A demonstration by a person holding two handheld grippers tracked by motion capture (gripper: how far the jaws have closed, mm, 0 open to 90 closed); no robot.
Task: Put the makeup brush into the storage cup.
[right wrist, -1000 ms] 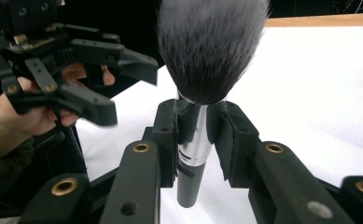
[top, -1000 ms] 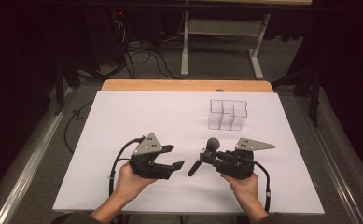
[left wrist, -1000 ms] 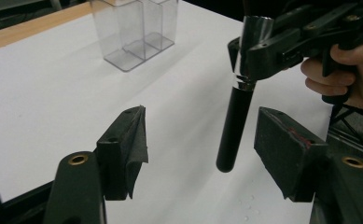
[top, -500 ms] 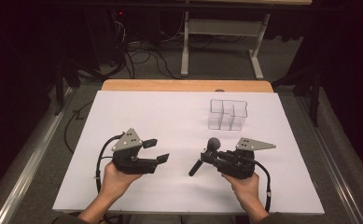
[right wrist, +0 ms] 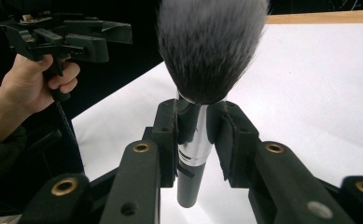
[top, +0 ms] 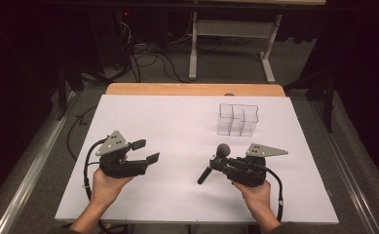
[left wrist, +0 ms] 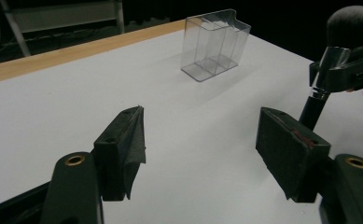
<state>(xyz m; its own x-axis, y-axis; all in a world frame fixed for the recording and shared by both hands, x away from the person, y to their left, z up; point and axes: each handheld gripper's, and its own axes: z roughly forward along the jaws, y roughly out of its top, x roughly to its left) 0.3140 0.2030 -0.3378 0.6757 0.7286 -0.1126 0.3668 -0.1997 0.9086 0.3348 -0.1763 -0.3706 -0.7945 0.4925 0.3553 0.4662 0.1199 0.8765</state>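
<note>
The right gripper (right wrist: 195,135) has its two black jaws closed on the silver ferrule of a makeup brush (right wrist: 202,70); the right gripper view shows the pads pressing that metal collar from both sides, the dark bristle head fanning out above them and the black handle ending just below. The high view adds what that close look hides: the brush (top: 213,165) sticks out crosswise from the right gripper (top: 215,165), bristles toward the far side of the white table (top: 177,117), handle slanting toward the person. Beyond the brush head, a little apart, stands a clear plastic organizer (top: 238,119) with several compartments. Well off to the brush's left, the left gripper (top: 145,151) is held with jaws spread wide and nothing between them, as the left gripper view (left wrist: 202,154) confirms.
</note>
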